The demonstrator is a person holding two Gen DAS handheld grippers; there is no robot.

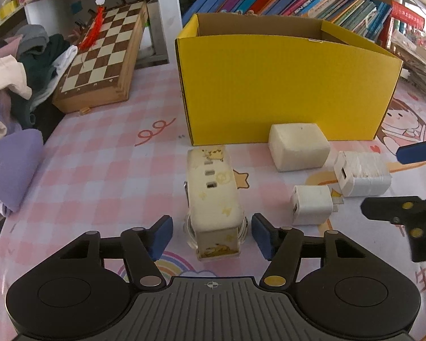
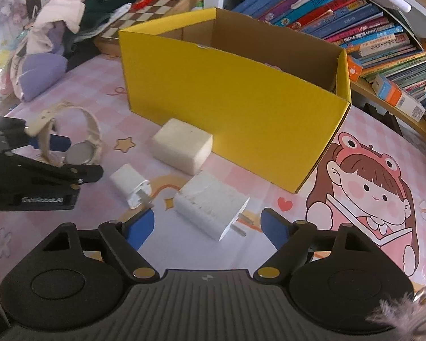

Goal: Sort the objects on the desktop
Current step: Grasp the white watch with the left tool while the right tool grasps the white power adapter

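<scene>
A cream watch point(image 1: 213, 199) with a cartoon strap stands on edge on the pink mat, between the open fingers of my left gripper point(image 1: 212, 234); the pads do not touch it. It also shows in the right wrist view point(image 2: 82, 145). My right gripper point(image 2: 208, 227) is open around a large white charger point(image 2: 210, 207). A small white charger point(image 2: 129, 183) lies to its left, and a cream block point(image 2: 181, 146) lies behind. The open yellow cardboard box point(image 1: 284, 85) stands behind them all, also seen from the right wrist point(image 2: 241, 108).
A folded chessboard point(image 1: 99, 62) and a pile of clothes point(image 1: 17, 79) lie at the back left. Books point(image 2: 377, 37) fill the shelf behind the box. The mat's cartoon girl print point(image 2: 363, 193) is at the right.
</scene>
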